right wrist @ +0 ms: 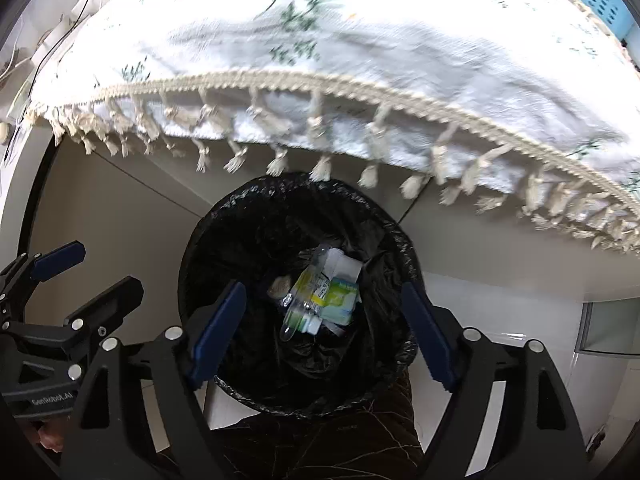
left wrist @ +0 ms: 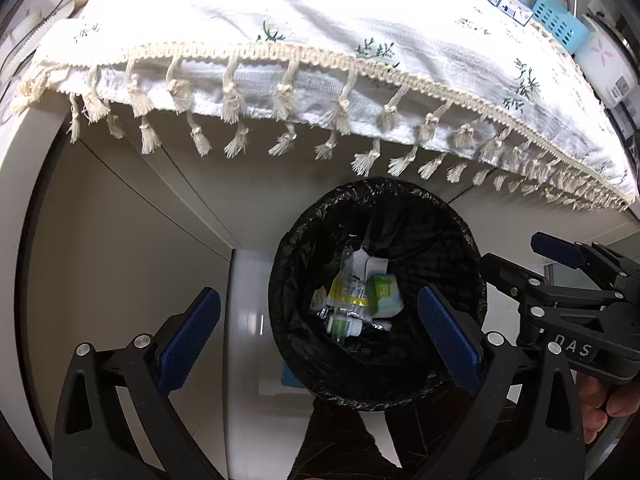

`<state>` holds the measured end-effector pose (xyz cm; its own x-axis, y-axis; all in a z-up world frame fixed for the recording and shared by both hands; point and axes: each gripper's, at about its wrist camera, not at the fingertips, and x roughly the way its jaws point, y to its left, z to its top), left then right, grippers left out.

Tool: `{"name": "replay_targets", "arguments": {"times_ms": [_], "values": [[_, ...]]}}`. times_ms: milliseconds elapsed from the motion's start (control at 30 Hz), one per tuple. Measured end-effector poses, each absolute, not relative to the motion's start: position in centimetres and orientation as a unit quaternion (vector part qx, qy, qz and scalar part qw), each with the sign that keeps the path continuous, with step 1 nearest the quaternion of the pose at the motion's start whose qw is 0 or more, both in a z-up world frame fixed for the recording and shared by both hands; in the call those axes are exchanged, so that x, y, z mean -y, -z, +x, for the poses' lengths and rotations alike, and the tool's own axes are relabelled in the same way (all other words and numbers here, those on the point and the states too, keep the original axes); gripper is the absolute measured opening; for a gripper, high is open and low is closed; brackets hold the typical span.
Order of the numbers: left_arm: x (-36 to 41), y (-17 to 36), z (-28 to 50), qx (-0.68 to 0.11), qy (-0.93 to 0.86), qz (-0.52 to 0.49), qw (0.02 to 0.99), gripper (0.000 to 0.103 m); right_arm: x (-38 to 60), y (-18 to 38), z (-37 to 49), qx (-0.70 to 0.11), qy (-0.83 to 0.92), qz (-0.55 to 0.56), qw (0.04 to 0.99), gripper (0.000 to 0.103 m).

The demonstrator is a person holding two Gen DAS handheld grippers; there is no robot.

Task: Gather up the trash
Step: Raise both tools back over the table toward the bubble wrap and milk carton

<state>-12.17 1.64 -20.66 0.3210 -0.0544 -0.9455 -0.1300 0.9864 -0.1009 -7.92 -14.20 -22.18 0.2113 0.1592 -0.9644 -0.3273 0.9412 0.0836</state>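
While both grippers are hovering over 1 black-lined trash bin (right wrist: 296,292), the left gripper (left wrist: 318,338) is standing wide open and gripping nothing, and the right gripper (right wrist: 322,334) is likewise spreading its 2 blue pads around empty air. Trash (right wrist: 320,300) is lying at the bin's bottom: 1 green-and-white packet, 1 clear tube, 1 small bottle, some white scraps; others are blurring together. 1 fringed tablecloth (left wrist: 304,28) is hanging above, cutting off the bin's far rim.
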Motion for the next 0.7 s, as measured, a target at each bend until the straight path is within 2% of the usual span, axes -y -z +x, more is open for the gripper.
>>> {"name": "replay_targets", "arguments": {"times_ms": [367,700], "values": [[-1.3,17.0,-11.5,-0.571,-0.013,-0.091,0.816,0.097,16.7,16.5,-7.7,-0.576,-0.150,-0.062,0.801,0.094],[-0.6,12.8,-11.0,-0.541,0.003,-0.103,0.835,0.097,18.5,10.5,-7.0,-0.540,-0.135,-0.041,0.830,0.095]]}}
